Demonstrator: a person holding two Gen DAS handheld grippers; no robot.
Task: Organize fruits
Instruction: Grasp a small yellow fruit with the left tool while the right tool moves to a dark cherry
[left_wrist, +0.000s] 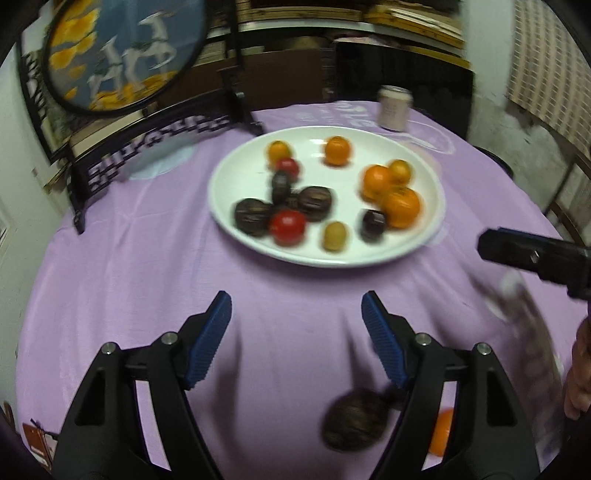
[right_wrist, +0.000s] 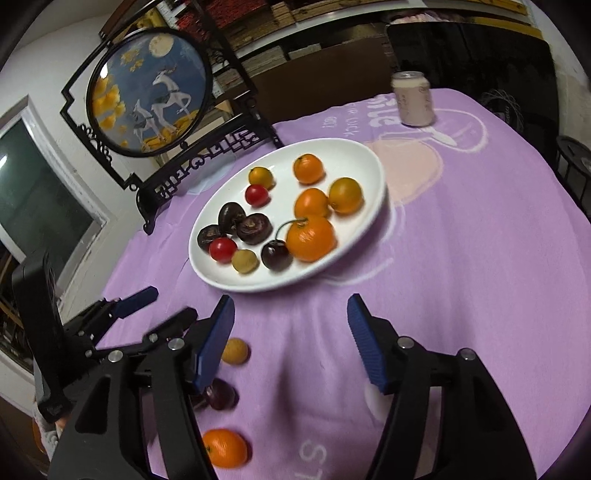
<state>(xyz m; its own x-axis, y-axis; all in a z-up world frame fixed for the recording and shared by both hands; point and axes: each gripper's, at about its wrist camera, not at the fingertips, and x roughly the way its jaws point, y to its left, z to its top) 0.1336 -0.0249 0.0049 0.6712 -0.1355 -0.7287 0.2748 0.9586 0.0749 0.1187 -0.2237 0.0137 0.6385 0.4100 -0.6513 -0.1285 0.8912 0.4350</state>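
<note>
Right, both your grippers hang over the purple tablecloth (right_wrist: 461, 229), nothing gripped. Your left gripper (left_wrist: 296, 341) has its blue pads spread wide apart, empty gap btwn them. Your right gripper (right_wrist: 290, 341) is the same: jaws wide, cloth showing thru the gap.

Straight ahead of both sits the white plate (right_wrist: 354, 155) w/ most of the fruit: oranges (right_wrist: 311, 238) bunched on its right side, dark chestnut-looking pieces (right_wrist: 254, 229) on its left, two red tomatoes (right_wrist: 222, 249), a dark cherry (right_wrist: 276, 254) w/ stem touching the biggest orange, a small yellowish fruit (right_wrist: 244, 261) near the front rim.

Loose fruit on the cloth, just left of your right gripper's left finger: a yellowish ball (right_wrist: 234, 351), a dark cherry-like piece (right_wrist: 220, 394) partly behind the pad, a lone orange (right_wrist: 224, 448) closest to you. Left wrist view is blurry; a dark round fruit (left_wrist: 354, 421) lies just inside the left gripper's right finger.

A can (right_wrist: 413, 99) stands beyond the plate, a framed deer screen (right_wrist: 149, 92) far left.
</note>
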